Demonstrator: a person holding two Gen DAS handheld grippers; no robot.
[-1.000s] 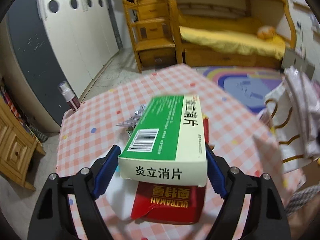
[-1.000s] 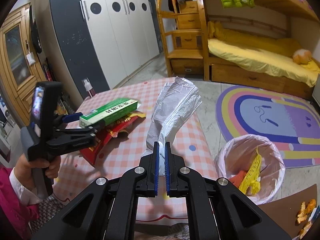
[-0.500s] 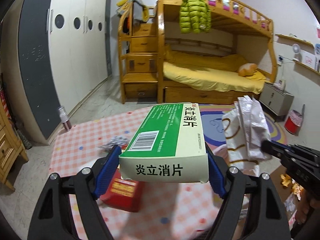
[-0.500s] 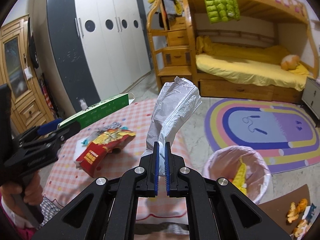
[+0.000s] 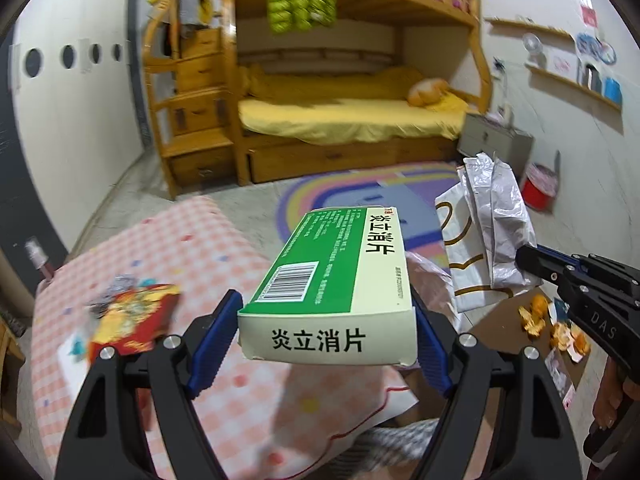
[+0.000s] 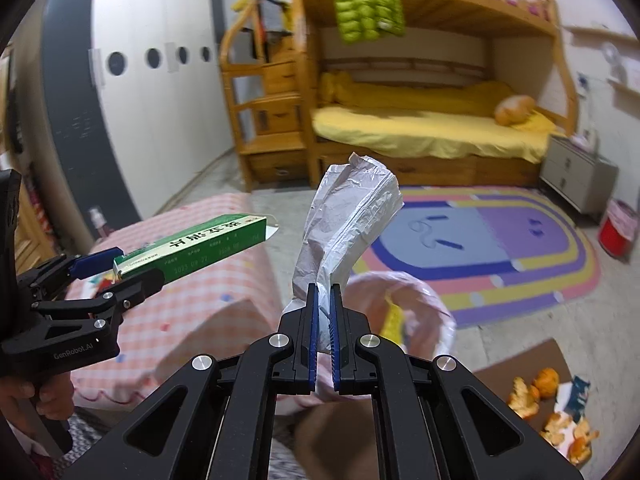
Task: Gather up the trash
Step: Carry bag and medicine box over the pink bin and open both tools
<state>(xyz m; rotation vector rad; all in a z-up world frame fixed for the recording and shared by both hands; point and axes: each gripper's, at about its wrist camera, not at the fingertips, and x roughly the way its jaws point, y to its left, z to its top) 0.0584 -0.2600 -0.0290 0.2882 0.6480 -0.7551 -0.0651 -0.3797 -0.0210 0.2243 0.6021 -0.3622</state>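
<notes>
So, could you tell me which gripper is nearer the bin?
Right. The right gripper holds its bag just above the bin; the left gripper is off over the table.

- Left gripper (image 5: pixel 326 320) clamps green box (image 5: pixel 340 264), w/ table edge (image 5: pixel 224 216) under it.
- Right gripper (image 6: pixel 325 320) pinches crumpled bag (image 6: pixel 348 216) just above bin (image 6: pixel 416 292); bin mouth open, nothing across it.
- Box & bag apart, clear gap btwn.
- Peels (image 6: pixel 532 396) on floor beside bin.
</notes>
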